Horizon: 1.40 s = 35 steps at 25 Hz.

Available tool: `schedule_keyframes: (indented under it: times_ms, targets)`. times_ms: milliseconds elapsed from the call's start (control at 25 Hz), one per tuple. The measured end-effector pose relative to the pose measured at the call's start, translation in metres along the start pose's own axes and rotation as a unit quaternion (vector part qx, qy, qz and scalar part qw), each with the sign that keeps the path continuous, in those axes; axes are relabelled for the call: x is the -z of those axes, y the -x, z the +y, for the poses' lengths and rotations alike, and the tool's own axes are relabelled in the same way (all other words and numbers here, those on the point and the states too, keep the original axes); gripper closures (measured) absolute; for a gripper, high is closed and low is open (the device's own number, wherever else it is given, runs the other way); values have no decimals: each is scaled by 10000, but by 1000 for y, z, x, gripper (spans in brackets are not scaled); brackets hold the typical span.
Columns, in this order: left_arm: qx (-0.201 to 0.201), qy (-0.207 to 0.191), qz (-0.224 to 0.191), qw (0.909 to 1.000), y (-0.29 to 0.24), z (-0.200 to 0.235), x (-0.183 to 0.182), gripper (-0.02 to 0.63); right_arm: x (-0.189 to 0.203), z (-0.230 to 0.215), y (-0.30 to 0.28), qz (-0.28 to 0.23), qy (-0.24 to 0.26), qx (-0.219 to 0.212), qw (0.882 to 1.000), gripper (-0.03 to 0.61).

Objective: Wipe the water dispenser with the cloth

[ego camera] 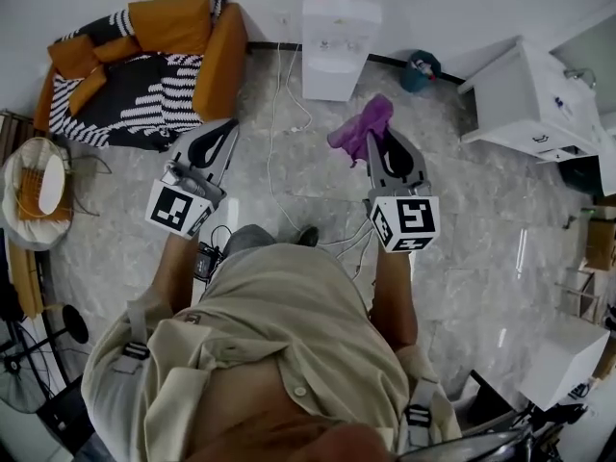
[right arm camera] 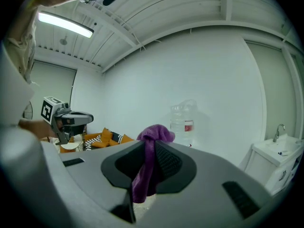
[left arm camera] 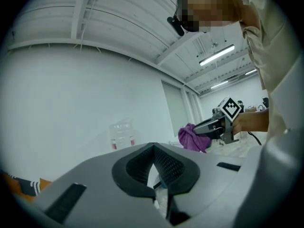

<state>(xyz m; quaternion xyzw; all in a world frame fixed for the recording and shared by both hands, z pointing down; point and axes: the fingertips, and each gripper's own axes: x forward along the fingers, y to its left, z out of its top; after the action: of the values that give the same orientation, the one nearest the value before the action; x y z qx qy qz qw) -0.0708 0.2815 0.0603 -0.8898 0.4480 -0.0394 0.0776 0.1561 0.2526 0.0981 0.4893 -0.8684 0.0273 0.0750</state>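
The white water dispenser (ego camera: 339, 41) stands against the far wall, and its clear bottle (right arm camera: 183, 121) shows in both gripper views (left arm camera: 122, 134). My right gripper (ego camera: 376, 138) is held out over the floor toward it, shut on a purple cloth (ego camera: 363, 126). In the right gripper view the cloth (right arm camera: 156, 133) bunches above the pinched jaws (right arm camera: 151, 148) and hangs down between them. To the left at about the same height, my left gripper (ego camera: 228, 128) has its jaws (left arm camera: 153, 150) closed together with nothing in them. Both grippers are well short of the dispenser.
An orange and striped sofa (ego camera: 144, 65) lies at the back left. A white sink cabinet (ego camera: 534, 104) is at the back right, with a teal bin (ego camera: 421, 70) beside the dispenser. White cables (ego camera: 279, 162) trail over the marble floor. A rattan chair (ego camera: 34, 191) sits at the left.
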Motion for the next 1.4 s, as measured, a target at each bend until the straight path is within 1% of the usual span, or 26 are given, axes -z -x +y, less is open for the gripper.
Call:
schedule_keyframes:
  times_ms: [240, 400, 520, 640, 800, 880, 920, 1040, 1080, 1160, 1280, 1360, 1400]
  targets:
    - [133, -92, 70, 9998, -37, -10, -5, 598, 3, -37, -3, -20, -141, 145, 9998, 506]
    - [246, -66, 72, 9997, -61, -1, 2, 598, 13, -52, -13, 88, -207, 283, 9993, 506]
    - [377, 8, 81, 9993, -84, 16, 14, 598, 18, -63, -28, 131, -269, 444, 9986, 506]
    - [553, 117, 192, 9982, -113, 35, 29, 598, 17, -78, -47, 162, -317, 625, 9974, 506]
    - [828, 105, -118, 9964, -156, 60, 20, 598, 8, -93, -71, 223, -240, 837, 9959, 506]
    - [935, 153, -156, 9954, -170, 74, 22, 598, 7, -96, -86, 265, -261, 951, 9948, 506]
    - [986, 182, -114, 9949, -176, 82, 26, 598, 6, -98, -94, 286, -275, 995, 9943, 506]
    - [1160, 250, 222, 9927, -191, 101, 46, 598, 4, -102, -115, 338, -265, 1122, 9928, 506]
    - [1217, 264, 219, 9920, -197, 106, 48, 598, 3, -105, -121, 353, -273, 1169, 9921, 506]
    - [1329, 289, 41, 9907, -211, 115, 46, 598, 4, -108, -134, 393, -310, 1245, 9910, 506]
    - [1500, 332, 44, 9881, -226, 130, 53, 598, 6, -111, -155, 474, -343, 1341, 9892, 506]
    - [1580, 365, -169, 9866, -236, 141, 52, 598, 6, -113, -170, 522, -344, 1410, 9880, 506]
    - [1613, 397, -201, 9859, -240, 147, 55, 598, 6, -114, -178, 547, -335, 1434, 9876, 506]
